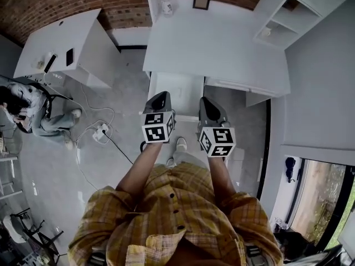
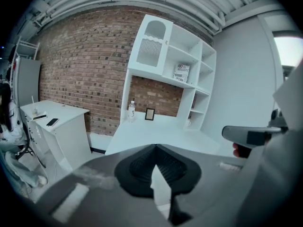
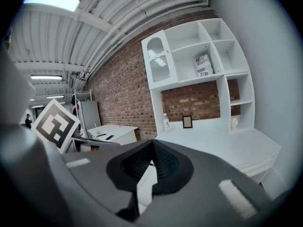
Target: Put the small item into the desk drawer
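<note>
You are holding left claw (image 1: 161,97) and right claw (image 1: 206,102) clenched, empty. Surface (image 1: 222,43) lying ahead; likely drawer (image 1: 177,92) sitting nearer your left claw. Small item not showing.

The desk drawer (image 1: 176,93) is a plain white rectangle under the front edge of the desk (image 1: 222,49). It sits at that edge's left end, just in from the front left corner. A fainter inset panel shows on it. The steep head view does not show whether it stands pulled out or pushed shut. Which thing is the small item cannot be told.
</note>
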